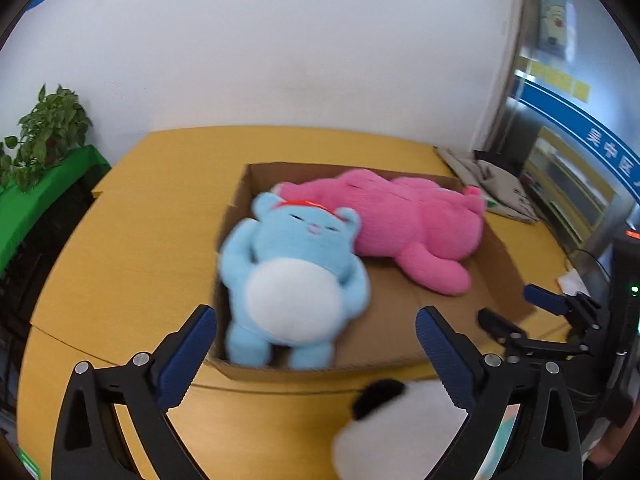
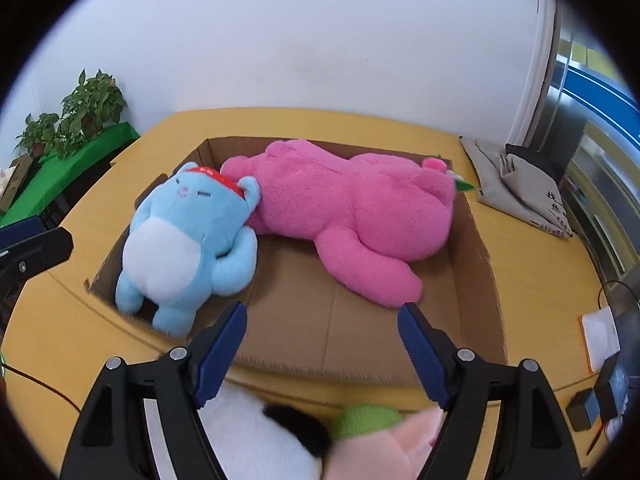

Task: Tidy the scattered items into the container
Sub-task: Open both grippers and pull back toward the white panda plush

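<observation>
A shallow cardboard box sat open on the yellow desk. Inside it lay two plush toys: a light blue plush cat with a white belly and a red headband, on its back at the left end of the box, and a large pink plush toy stretched along the far side, its head touching the blue cat's ear. The right part of the box floor was bare.

The left tool hung above the near edge of the box with its blue-padded fingers spread wide and nothing between them; the blue cat lay beyond it, released. The right tool was likewise parted and empty, over the near wall of the box.

Nearer than the box, close under the tools, lay a white plush with a black ear and, beside it, a pale pink plush with a green patch, both outside the container. A grey cloth bag rested on the desk to the right of the box.
</observation>
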